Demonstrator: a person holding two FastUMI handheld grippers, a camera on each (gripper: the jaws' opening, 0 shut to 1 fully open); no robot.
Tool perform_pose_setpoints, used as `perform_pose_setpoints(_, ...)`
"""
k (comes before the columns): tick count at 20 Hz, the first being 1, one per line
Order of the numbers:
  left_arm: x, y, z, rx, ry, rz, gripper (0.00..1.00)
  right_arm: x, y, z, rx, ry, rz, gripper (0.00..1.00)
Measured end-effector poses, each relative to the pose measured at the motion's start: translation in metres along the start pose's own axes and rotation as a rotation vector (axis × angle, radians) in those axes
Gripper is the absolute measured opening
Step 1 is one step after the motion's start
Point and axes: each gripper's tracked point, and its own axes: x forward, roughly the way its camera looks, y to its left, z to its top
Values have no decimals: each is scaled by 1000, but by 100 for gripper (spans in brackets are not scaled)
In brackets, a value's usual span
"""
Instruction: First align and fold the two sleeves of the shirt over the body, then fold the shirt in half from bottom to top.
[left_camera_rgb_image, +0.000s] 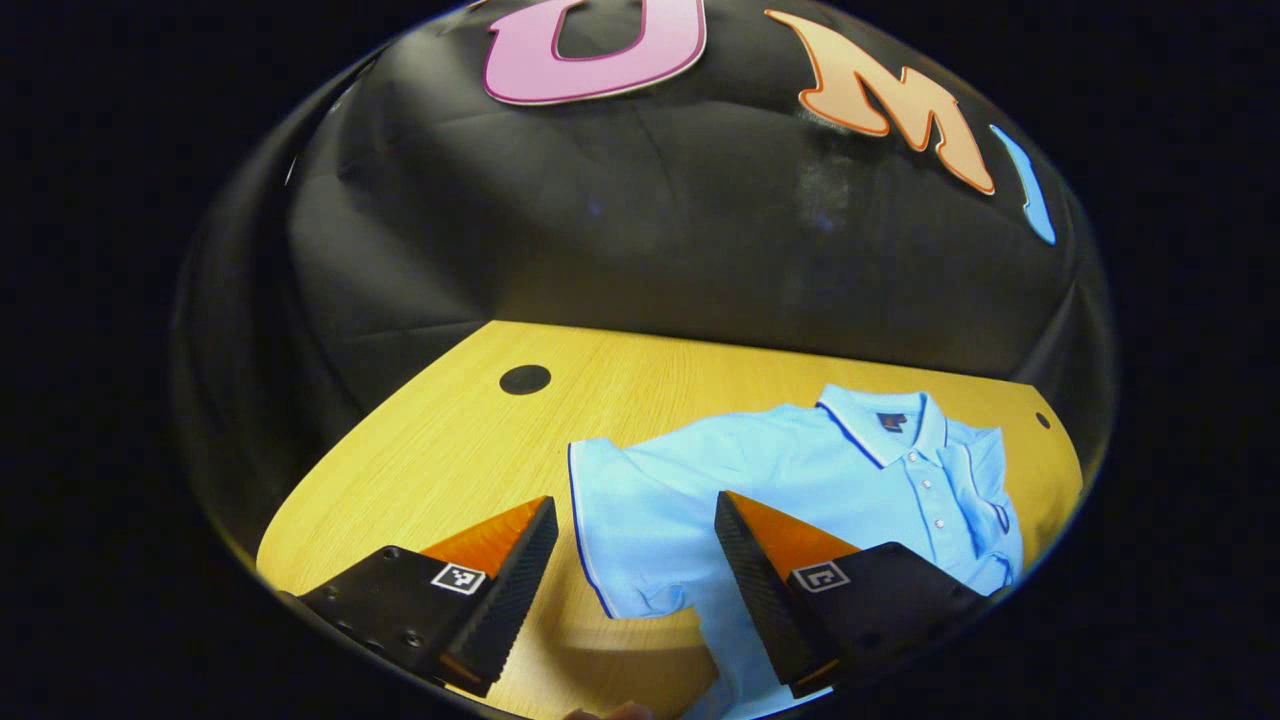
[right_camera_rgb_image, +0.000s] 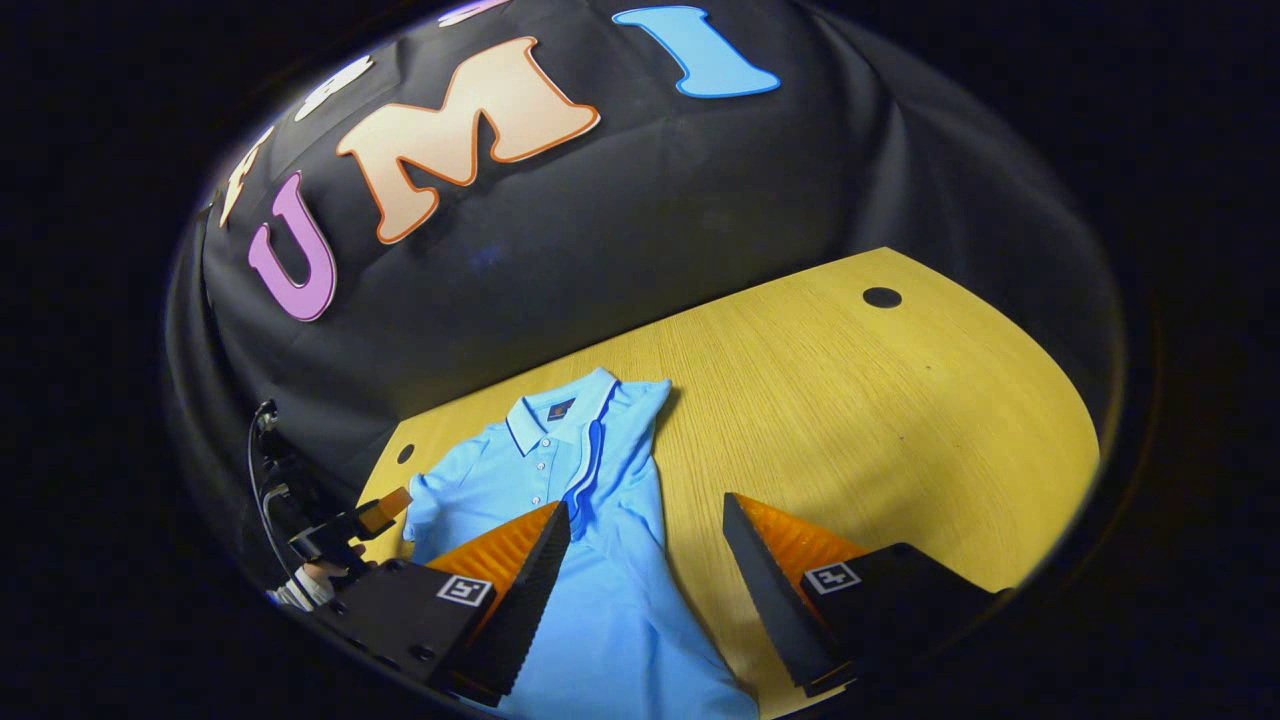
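Beside shirt (right_camera_rgb_image: 600, 560), bare table (right_camera_rgb_image: 900, 400).

Lt-blue polo shirt (left_camera_rgb_image: 800, 480), flat, R sleeve folded

Both cameras look forward and down over the wooden table (left_camera_rgb_image: 450, 440) toward the booth wall. Both views share the shirt (left_camera_rgb_image: 790, 470), from opposite sides.

Shirt (left_camera_rgb_image: 800, 480) flat on table (left_camera_rgb_image: 450, 450), collar (left_camera_rgb_image: 880, 420) twd back wall, one sleeve (right_camera_rgb_image: 620, 430) folded over body.
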Motion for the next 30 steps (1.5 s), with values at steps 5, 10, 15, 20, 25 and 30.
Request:
perform_pose_setpoints(5, 20, 13, -29, -35, 97, 34, 95, -13, -2, -2, -27, -5, -2, 91)
perform_pose_setpoints(10, 24, 5, -28, -8, 97, 7, 83, -21, -4, 0, -47, -14, -1, 97)
perform_pose_setpoints(15, 26, -10, -20, 27, 95, -9, 2, -34, -13, 2, -47, -29, 3, 92)
perform_pose_setpoints(20, 12, -39, 13, 45, 23, -34, 0, -52, -32, 4, -28, -49, -11, 97)
perform_pose_setpoints(25, -4, -102, 29, 51, 10, -137, 0, -63, -42, 3, -15, -61, -11, 97)
perform_pose_setpoints(30, -11, -161, 23, 127, 15, -211, 0, -67, -47, 1, -11, -59, -13, 97)
